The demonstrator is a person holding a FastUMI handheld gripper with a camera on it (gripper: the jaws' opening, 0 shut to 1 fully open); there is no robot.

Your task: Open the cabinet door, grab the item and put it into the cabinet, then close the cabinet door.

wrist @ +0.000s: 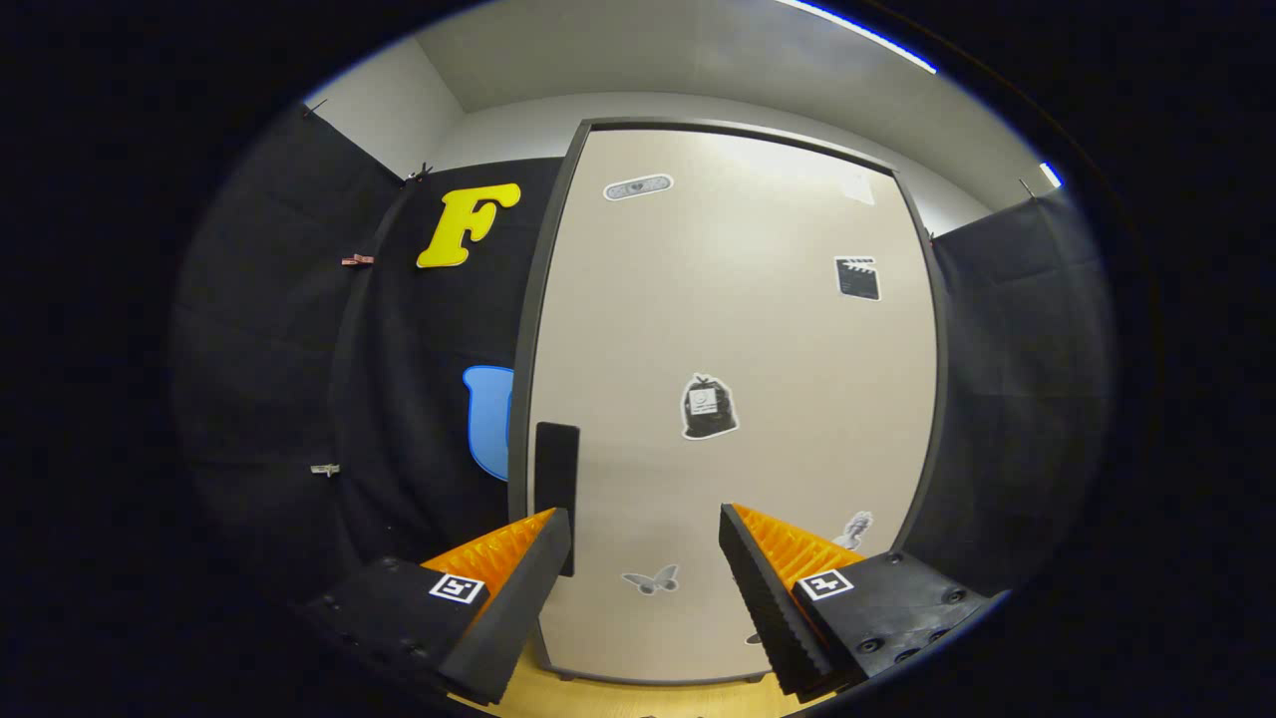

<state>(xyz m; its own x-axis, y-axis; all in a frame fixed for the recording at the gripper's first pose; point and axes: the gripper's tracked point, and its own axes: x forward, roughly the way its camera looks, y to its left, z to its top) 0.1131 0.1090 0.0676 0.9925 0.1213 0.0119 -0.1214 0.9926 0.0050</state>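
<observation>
A tall beige cabinet door (738, 329) with a dark frame stands shut straight ahead of me, with several small stickers on it. Its black handle (556, 479) runs upright near the door's left edge, just above and behind my left fingertip. My gripper (646, 524) is open, with nothing between its fingers. The fingers point at the lower part of the door, close to it. The left finger (518, 588) is in line with the handle; whether it touches the handle I cannot tell.
Black cloth walls stand on both sides of the cabinet. A strip of wooden surface (638, 698) lies under the cabinet's base, below my fingers. White wall and ceiling show above.
</observation>
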